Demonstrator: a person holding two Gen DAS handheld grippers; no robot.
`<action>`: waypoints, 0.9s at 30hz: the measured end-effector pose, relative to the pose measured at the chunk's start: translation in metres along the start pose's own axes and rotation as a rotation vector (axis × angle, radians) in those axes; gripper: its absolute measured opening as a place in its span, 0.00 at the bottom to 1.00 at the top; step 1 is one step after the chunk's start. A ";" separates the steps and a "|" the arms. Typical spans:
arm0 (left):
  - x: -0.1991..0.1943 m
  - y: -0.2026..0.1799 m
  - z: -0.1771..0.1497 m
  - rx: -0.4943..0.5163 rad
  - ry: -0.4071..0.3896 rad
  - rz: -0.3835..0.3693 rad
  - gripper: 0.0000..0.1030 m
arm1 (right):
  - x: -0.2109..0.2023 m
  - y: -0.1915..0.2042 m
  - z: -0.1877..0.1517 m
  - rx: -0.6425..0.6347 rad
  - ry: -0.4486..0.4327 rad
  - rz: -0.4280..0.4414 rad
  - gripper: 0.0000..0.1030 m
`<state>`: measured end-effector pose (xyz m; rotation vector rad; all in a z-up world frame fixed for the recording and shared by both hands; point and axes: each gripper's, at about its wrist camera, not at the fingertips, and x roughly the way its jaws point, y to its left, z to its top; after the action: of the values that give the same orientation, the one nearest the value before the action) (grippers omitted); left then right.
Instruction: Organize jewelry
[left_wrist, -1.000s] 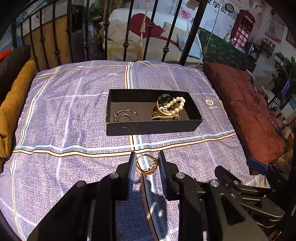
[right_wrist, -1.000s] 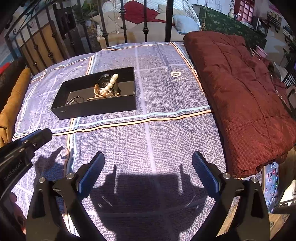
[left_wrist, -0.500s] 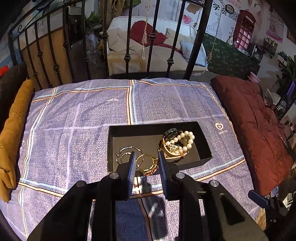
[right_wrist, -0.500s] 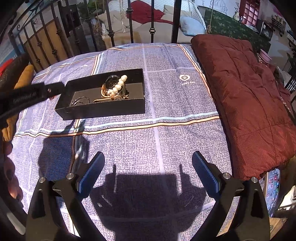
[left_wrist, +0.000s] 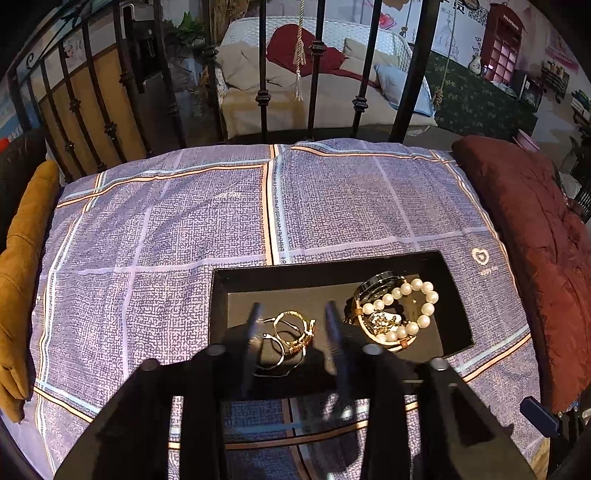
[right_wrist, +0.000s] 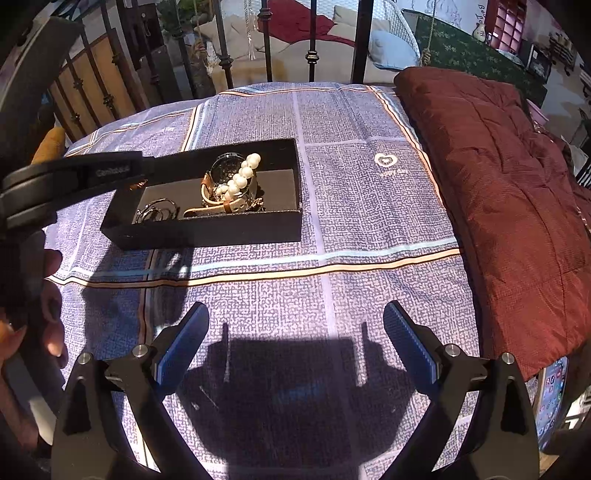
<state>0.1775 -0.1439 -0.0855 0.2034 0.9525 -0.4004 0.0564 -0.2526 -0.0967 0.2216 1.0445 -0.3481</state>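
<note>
A black tray (left_wrist: 332, 263) lies on the purple plaid bedsheet. My left gripper (left_wrist: 291, 312) hangs over its left half, jaws opening and blurred. Between them a gold bracelet (left_wrist: 294, 329) rests on silver rings (left_wrist: 271, 356), with neither pad touching it. In the tray's right half are a pearl bracelet (left_wrist: 408, 310) and a dark watch (left_wrist: 376, 286). In the right wrist view the tray (right_wrist: 207, 233) sits far left with the pearl bracelet (right_wrist: 240, 177) inside. My right gripper (right_wrist: 295, 309) is open and holds nothing, above bare sheet nearer than the tray.
A maroon quilt (right_wrist: 498, 184) covers the bed's right side, and a phone (right_wrist: 550, 398) lies by its near corner. A mustard cushion (left_wrist: 22, 277) lines the left edge. Black iron bed bars (left_wrist: 264, 99) stand behind. A person's hand (right_wrist: 51, 314) shows at the left.
The left gripper carried the gold bracelet forward over the tray, then its jaws parted and the bracelet came to rest on the silver rings. The right gripper stayed open and drifted slightly.
</note>
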 end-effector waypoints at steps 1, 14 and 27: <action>0.001 0.000 0.001 0.000 -0.005 0.026 0.74 | 0.002 0.000 0.001 0.000 0.002 0.000 0.91; -0.040 0.019 -0.024 0.029 -0.011 0.143 0.94 | -0.007 0.006 0.017 0.010 -0.026 0.019 0.91; -0.102 0.052 -0.069 -0.052 0.008 0.170 0.94 | -0.041 0.031 -0.004 -0.029 -0.040 0.030 0.92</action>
<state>0.0954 -0.0480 -0.0413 0.2374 0.9445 -0.2182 0.0463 -0.2157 -0.0626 0.2030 1.0053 -0.3093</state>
